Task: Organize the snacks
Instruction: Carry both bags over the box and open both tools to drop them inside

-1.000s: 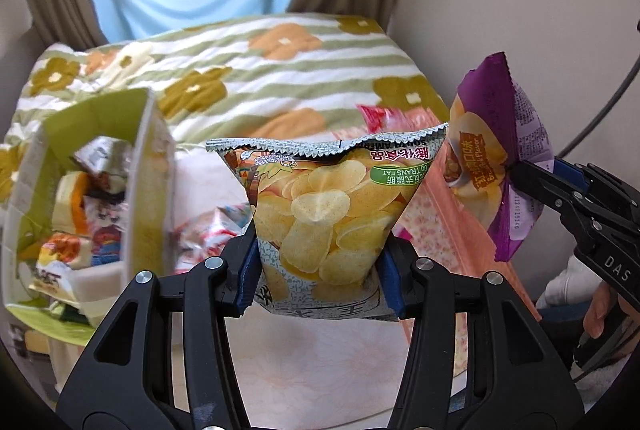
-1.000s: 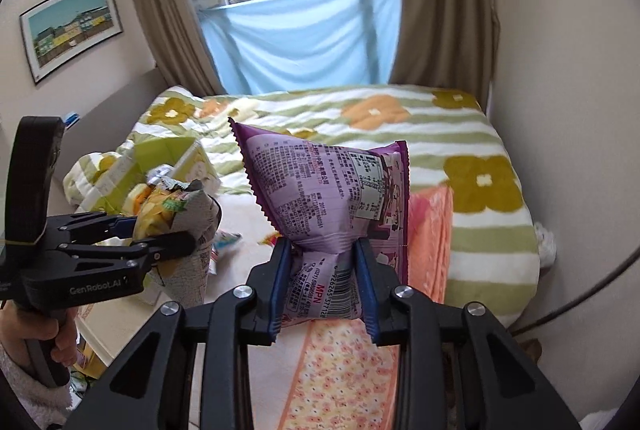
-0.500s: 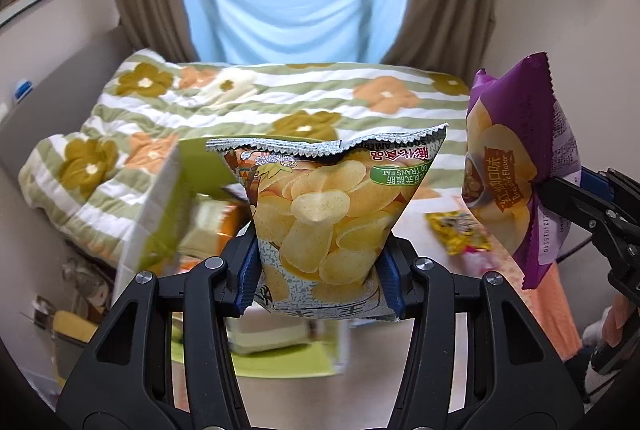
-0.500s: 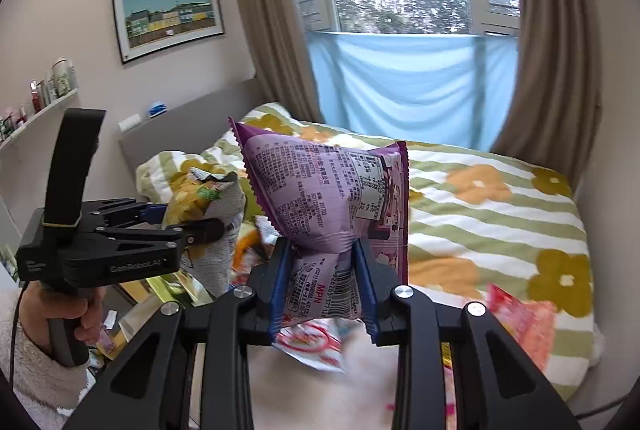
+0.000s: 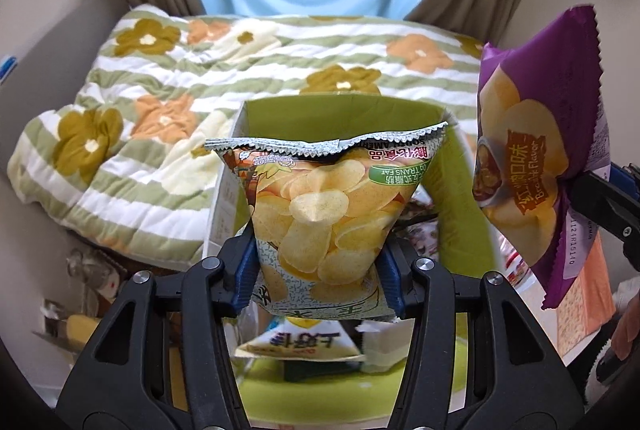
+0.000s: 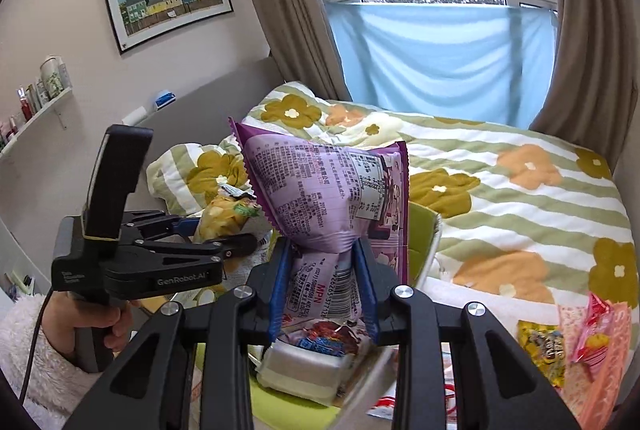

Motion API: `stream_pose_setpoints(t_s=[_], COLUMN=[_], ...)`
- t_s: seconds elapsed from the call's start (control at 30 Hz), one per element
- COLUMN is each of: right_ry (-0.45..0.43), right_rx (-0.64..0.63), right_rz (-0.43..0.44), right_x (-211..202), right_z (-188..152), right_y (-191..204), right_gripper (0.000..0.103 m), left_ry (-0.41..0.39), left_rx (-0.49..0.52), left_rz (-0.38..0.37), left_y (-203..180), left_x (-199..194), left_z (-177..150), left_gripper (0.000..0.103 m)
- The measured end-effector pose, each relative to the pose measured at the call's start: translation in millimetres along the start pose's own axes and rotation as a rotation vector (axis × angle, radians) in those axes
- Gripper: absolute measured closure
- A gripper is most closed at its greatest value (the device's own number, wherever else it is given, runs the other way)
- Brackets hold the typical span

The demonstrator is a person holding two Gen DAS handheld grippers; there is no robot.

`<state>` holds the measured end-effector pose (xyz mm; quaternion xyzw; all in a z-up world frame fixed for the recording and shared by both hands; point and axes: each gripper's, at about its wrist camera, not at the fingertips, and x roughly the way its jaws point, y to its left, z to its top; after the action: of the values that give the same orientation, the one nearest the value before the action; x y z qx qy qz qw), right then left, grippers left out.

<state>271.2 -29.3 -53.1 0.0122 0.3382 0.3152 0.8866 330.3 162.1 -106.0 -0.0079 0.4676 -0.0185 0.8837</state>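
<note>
**Bedroom, two chip bags up over the box**

Flowery striped quilt (image 5: pixel 168 110) behind, blue cloth across the window. Left gripper (image 5: pixel 320 270) easing apart, yellow chip bag (image 5: pixel 324 218) still between the pads, right above the green box (image 5: pixel 460 190). Right gripper (image 6: pixel 324 294) clamped tight on the purple chip bag (image 6: pixel 332 190), just beside it.

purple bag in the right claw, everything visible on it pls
Purple bag: glossy foil pouch, zigzag-cut end seams, puffed and sealed. Back carries small print, a table and a barcode; front shows pale chips and orange lettering. It stands roughly upright, pinched near its lower end between the right claw's blue pads, above the green box. Nothing else touches it.
</note>
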Motion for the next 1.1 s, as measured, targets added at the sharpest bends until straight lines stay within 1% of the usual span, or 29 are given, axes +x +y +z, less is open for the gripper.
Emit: stream_pose_setpoints(t_s=[0.03,0.1,0.17,0.3,0.47,0.73,0.77,0.83,0.9,0.97,1.1], right_ry=[0.007,0.02,0.034,0.056,0.09,0.14,0.143,0.155,0.153,0.139,0.136], right_rx=[0.011,0.032,0.053,0.084,0.061,0.058,0.058,0.056,0.055,0.056,0.08], right_rz=[-0.011,-0.03,-0.054,-0.096,-0.141,-0.143,-0.137,-0.142,-0.146,-0.15,-0.16], right_x=[5.0,9.1,17.7,24.8,29.1,24.5,24.4,25.5,25.7,22.2,18.8], right_z=[-1.2,-2.3,-2.9,-7.8,-14.5,-27.7,-29.5,-32.9,-36.1,-40.5,-45.8], right_y=[2.2,2.1,7.2,9.7,23.9,26.3,26.8,29.6,31.5,33.4,32.6], right_gripper=[0.074,0.074,0.074,0.074,0.074,0.074,0.07,0.058,0.038,0.025,0.024], left_ry=[0.01,0.016,-0.002,-0.004,-0.005,-0.05,-0.055,-0.057,-0.048,-0.042,-0.026], left_rx=[0.012,0.034,0.062,0.078,0.043,-0.03,-0.032,-0.037,-0.044,-0.045,-0.038], left_rz=[-0.012,-0.016,-0.026,-0.031,-0.032,-0.022,-0.014,-0.01,-0.016,-0.023,-0.034], left_y=[3.7,7.0,12.5,22.2,37.7,50.5,50.4,49.1,48.8,48.4,48.0], left_x=[6.4,13.8,13.0,3.9,-10.1,-31.0,-32.3,-32.7,-31.9,-31.7,-30.0], left_z=[-0.2,-1.8,-5.4,-13.7,-29.4,-39.5,-40.9,-44.4,-49.2,-54.6,-61.7], left_gripper=[0.045,0.0,0.0,0.0,0.0,0.0,0.0,0.0,0.0,0.0,0.0])
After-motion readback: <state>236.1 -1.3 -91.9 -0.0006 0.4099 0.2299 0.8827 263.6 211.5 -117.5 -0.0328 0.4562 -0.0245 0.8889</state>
